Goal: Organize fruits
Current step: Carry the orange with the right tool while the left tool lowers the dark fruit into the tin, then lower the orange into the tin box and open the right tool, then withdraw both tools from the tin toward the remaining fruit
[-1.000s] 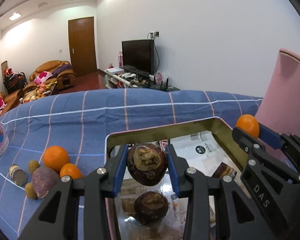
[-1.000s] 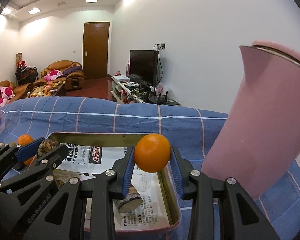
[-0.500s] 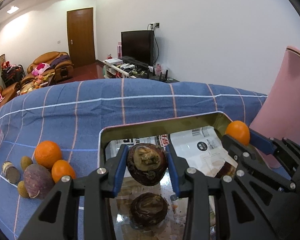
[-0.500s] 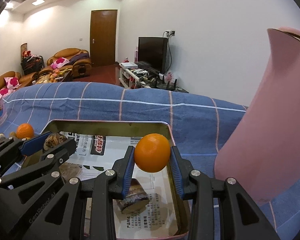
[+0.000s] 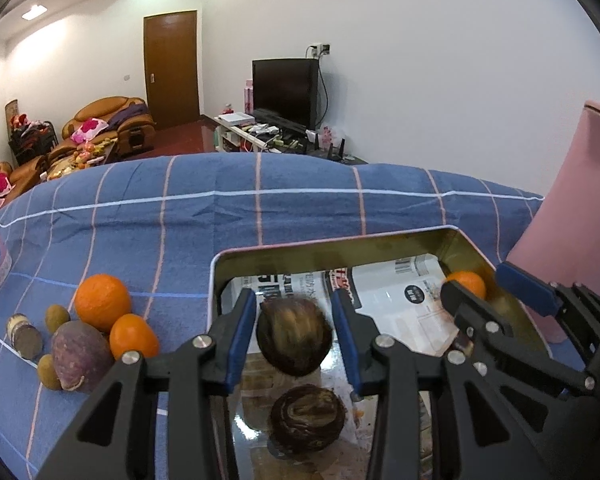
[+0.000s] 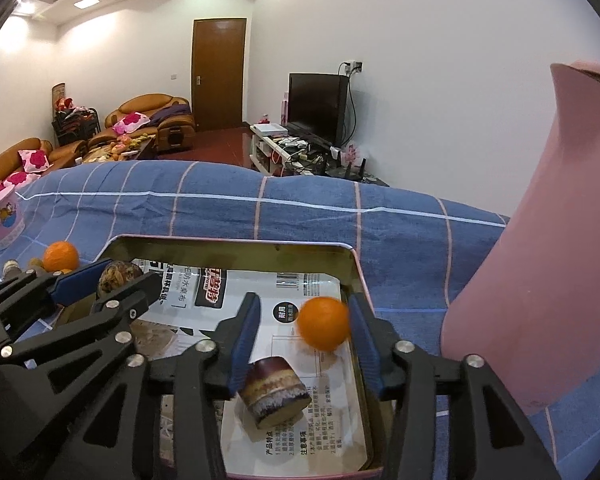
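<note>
Both grippers opening over the tin tray (image 6: 356, 264): left gripper (image 5: 296, 332) releases a brown fruit (image 5: 294, 336), right gripper (image 6: 304, 328) an orange (image 6: 323, 322); next, withdraw for the remaining fruits (image 5: 100, 308).

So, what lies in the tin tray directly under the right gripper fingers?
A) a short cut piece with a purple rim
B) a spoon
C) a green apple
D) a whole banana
A: a short cut piece with a purple rim lies on the tray's paper.

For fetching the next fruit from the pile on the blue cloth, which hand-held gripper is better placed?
Left. The pile of fruit lies just beside the left hand-held gripper, whose jaws are opening around a brown fruit over the tray. The right hand-held gripper is at the tray's far side.
</note>
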`<control>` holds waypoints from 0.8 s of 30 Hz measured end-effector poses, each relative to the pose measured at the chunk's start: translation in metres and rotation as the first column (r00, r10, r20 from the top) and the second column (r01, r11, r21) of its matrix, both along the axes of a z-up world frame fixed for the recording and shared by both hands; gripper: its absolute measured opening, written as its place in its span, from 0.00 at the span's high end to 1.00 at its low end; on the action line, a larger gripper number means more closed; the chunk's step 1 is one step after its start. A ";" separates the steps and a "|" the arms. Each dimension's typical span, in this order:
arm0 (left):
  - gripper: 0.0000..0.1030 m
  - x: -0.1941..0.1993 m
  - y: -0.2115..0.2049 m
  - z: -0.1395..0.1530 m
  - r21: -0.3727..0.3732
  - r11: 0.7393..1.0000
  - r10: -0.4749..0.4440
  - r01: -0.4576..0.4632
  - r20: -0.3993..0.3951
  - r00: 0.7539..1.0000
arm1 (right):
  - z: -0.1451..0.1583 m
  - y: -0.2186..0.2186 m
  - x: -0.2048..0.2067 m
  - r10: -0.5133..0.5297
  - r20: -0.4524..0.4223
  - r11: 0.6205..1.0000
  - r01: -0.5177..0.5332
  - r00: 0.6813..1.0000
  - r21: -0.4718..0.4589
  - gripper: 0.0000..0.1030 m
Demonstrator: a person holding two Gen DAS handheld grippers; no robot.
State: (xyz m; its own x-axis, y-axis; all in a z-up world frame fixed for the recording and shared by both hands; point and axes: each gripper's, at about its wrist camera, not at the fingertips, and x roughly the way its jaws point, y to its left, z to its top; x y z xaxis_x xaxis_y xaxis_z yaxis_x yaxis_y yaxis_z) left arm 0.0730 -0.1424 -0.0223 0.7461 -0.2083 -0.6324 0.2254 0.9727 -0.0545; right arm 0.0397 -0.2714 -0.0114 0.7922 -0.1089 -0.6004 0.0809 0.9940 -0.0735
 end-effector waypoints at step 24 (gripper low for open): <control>0.00 -0.031 0.027 0.022 0.056 0.991 0.106 -0.123 0.240 0.965 | 0.025 -0.025 -0.041 -0.139 0.255 0.985 0.108 0.957 0.134 0.21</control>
